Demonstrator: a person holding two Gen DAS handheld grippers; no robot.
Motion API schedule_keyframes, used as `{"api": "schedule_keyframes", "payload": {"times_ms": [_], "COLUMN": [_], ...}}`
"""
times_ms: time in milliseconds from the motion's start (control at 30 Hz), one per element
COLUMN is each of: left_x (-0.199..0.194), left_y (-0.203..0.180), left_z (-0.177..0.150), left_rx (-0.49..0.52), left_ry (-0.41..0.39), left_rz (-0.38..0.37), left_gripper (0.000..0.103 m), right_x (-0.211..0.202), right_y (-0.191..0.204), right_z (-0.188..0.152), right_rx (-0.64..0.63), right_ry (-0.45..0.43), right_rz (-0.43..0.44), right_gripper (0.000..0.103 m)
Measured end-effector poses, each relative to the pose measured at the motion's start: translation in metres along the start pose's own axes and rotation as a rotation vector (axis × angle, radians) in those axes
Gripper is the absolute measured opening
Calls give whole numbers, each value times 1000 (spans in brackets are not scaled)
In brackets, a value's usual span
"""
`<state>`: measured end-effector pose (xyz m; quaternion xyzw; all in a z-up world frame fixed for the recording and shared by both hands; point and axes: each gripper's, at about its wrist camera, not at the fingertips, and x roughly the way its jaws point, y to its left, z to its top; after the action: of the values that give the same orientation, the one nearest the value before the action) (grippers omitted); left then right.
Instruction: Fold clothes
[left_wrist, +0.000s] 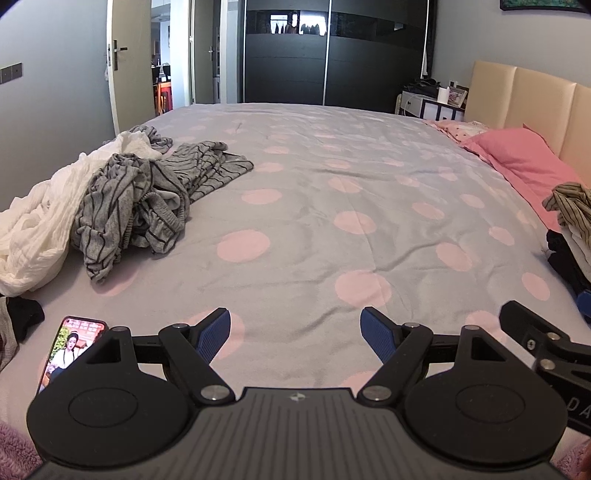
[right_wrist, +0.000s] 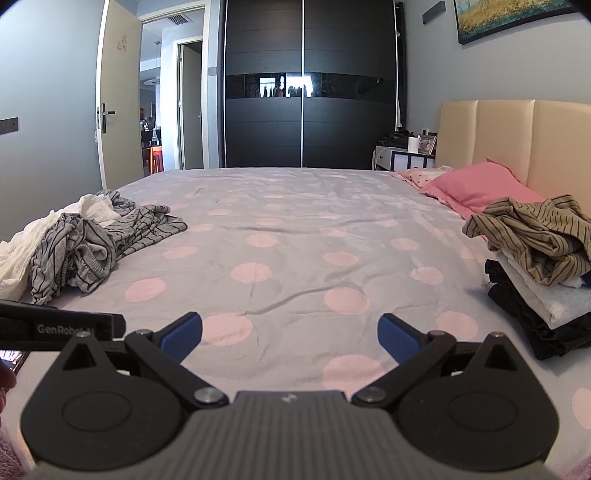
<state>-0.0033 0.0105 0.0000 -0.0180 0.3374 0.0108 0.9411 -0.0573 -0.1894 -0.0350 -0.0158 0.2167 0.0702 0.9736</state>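
Grey striped jersey garments lie crumpled with a white crinkled cloth in a heap on the far left of the grey bed cover with pink dots, well apart from both tools. On the right, a stack of folded clothes carries a loose olive striped top. Your left gripper hangs over bare cover with its blue pads spread wide, holding nothing; your right gripper is likewise spread and empty. You appear to be between garments. Next, reach left, pinch one striped piece free of the heap and draw it to the middle. Mind the lit phone near your left tool.
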Motion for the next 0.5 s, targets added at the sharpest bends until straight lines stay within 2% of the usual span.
{"api": "schedule_keyframes", "payload": {"times_ms": [167, 267, 400, 500], "left_x": [5, 13, 24, 33], "left_y": [11, 23, 45, 65], "left_z": [4, 10, 24, 36], "left_rx": [24, 35, 24, 34], "left_ry": [11, 28, 53, 52], "left_rz": [33, 90, 153, 196], "left_gripper": [76, 69, 68, 65], "right_x": [2, 4, 12, 18], "right_y": [-3, -8, -18, -24], "right_z": [6, 17, 38, 54], "right_rx": [-12, -20, -31, -85], "right_ry": [35, 71, 134, 124], "right_rz": [9, 24, 62, 75], "right_gripper": [102, 102, 102, 102]}}
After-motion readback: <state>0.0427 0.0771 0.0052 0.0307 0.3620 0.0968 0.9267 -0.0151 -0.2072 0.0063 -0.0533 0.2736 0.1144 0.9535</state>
